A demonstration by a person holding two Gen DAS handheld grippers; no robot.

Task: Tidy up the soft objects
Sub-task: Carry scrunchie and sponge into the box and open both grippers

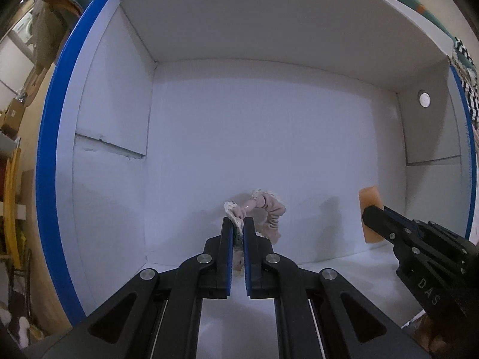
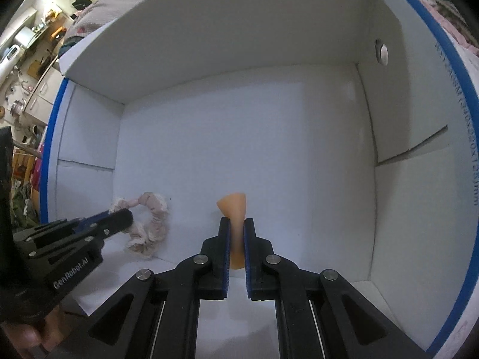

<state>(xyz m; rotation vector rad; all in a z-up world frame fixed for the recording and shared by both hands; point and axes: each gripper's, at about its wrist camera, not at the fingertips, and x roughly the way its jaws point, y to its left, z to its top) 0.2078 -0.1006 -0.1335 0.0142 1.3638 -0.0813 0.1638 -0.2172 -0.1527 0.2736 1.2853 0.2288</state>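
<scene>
White box [image 1: 269, 137] with blue rim [image 1: 51, 155], filling both views; outer sides cut off by the fisheye edge, and room clutter beyond the rim too small and dim to make out. Round button-like disc [image 1: 424, 99] on the right inner wall, nature unclear.

Left gripper [image 1: 238, 224] reaching forward and down into the box, fingers [image 1: 226, 239] pressed close on the pink frilly scrunchie [image 1: 269, 212]. In the left wrist view, only the loop's far part showing above the tips; the pinched portion hidden between the blue pads. From the right wrist view, same gripper [image 2: 124, 214] entering from the left edge, its tip covering part of the scrunchie [image 2: 152, 224], which sags onto the box floor near the front left area.

Right gripper [image 2: 237, 224] likewise angled into the box, fingers [image 2: 250, 239] squeezing an orange sponge-like piece [image 2: 233, 206], flared top above the tips, lower end visible between the fingers. In the left wrist view, that gripper [image 1: 374, 218] coming in from the right, hiding the lower edge of the orange piece [image 1: 369, 203], held near the right wall. Cannot tell whether the piece touches the floor.

Skin of a hand barely visible at the lower left of the right wrist view, mostly cut off.
</scene>
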